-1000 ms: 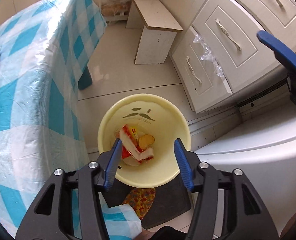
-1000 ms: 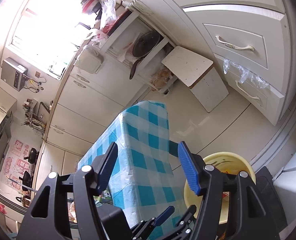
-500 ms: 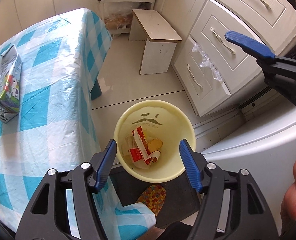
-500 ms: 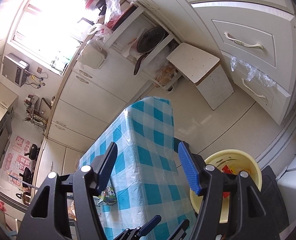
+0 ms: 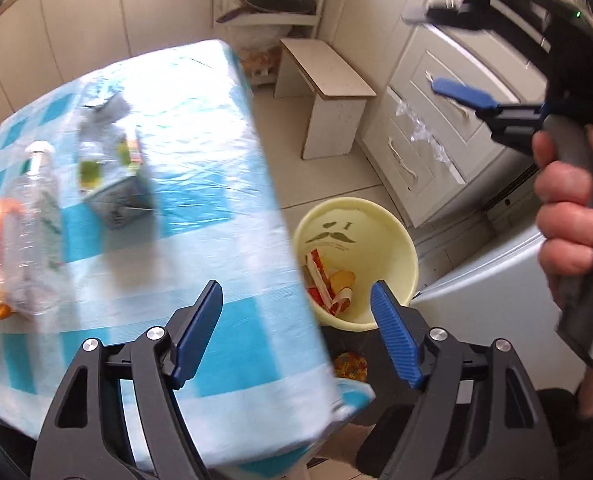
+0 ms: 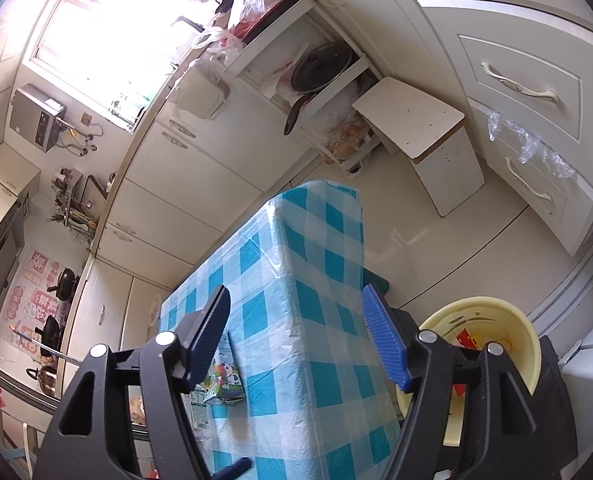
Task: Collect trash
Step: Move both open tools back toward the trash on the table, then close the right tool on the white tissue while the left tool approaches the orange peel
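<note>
Both claws are empty. The left gripper (image 5: 296, 316) hangs above the near edge of the table draped in a blue-and-white checked plastic cloth (image 5: 200, 184), its blue-padded jaws spreading wider with nothing between them. The right gripper (image 6: 296, 332), held in a hand (image 5: 568, 220), is also widening on nothing. A pale yellow plastic bin (image 5: 400, 248) on the floor beside the table already holds red wrappers. The remaining trash, a crumpled clear plastic bottle (image 5: 32, 216) and a small printed milk carton (image 5: 116, 172), lies further across the table. A good next reach would carry the left jaws fully around one item before squeezing.
</note>
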The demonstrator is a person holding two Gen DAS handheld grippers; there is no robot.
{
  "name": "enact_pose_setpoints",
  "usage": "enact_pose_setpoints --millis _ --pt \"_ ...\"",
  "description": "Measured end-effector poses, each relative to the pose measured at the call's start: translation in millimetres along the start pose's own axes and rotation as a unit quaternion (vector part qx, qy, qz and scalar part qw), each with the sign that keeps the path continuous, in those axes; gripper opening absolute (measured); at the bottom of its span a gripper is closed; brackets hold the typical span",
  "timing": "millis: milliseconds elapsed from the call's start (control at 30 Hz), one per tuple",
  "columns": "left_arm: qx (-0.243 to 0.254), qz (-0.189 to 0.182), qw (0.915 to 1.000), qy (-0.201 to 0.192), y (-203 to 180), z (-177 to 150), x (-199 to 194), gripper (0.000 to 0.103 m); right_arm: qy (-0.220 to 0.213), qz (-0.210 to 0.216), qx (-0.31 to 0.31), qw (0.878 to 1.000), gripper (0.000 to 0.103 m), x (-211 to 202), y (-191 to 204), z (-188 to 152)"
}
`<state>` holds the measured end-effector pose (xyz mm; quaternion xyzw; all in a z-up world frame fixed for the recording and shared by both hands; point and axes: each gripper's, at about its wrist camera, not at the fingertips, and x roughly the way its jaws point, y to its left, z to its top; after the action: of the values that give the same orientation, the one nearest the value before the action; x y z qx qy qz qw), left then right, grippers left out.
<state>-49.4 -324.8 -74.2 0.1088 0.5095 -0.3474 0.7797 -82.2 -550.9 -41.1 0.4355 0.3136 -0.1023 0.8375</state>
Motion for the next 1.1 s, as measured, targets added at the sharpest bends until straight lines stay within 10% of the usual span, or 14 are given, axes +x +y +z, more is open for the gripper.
enact_pose_setpoints --millis 267,633,867,1100 --pt "-0.072 0.048 0.9941 -0.065 111 -3 -76 0.078 0.030 -0.005 -0.039 0.999 0.068 21 31 -18" --pt "-0.274 0.088 0.9561 -0.057 301 9 -100 0.078 0.091 -0.008 -0.175 0.980 0.068 61 109 -70" --pt "-0.285 0.069 0.9558 -0.014 325 14 -62 0.078 0.125 0.043 -0.327 0.936 0.072 85 179 -129" --pt "-0.270 0.055 0.9614 0.003 325 24 -46 0.078 0.154 0.112 -0.469 0.863 0.072 100 236 -202"
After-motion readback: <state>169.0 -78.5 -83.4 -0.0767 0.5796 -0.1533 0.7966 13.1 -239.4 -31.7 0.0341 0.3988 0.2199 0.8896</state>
